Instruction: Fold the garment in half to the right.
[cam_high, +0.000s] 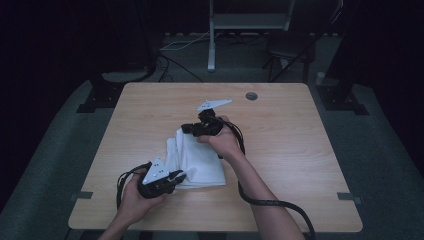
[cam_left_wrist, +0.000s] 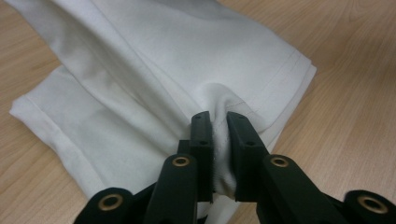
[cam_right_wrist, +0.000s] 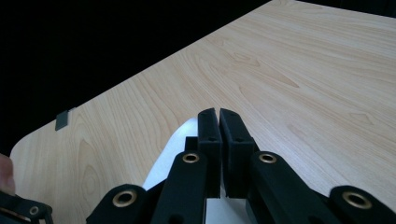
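- White cloth (cam_high: 197, 157), folded, sits near the tabletop (cam_high: 300, 150) middle, toward the near edge; loads of bare wood on every side.
- Left gripper (cam_left_wrist: 219, 140) fingers are pinched on a bunched cloth edge.
- Right gripper (cam_right_wrist: 219, 140) fingers are clamped together on the cloth's far end.
- Small round hole (cam_high: 251, 96) near the far edge, well clear.

Text/labels: none legible in any view.
Cloth (cam_left_wrist: 140, 84): plain white, no print or tag readable.
Table (cam_high: 300, 150): bare wood grain, no markings.
Gripper bodies: black, no brand or nos. readable.
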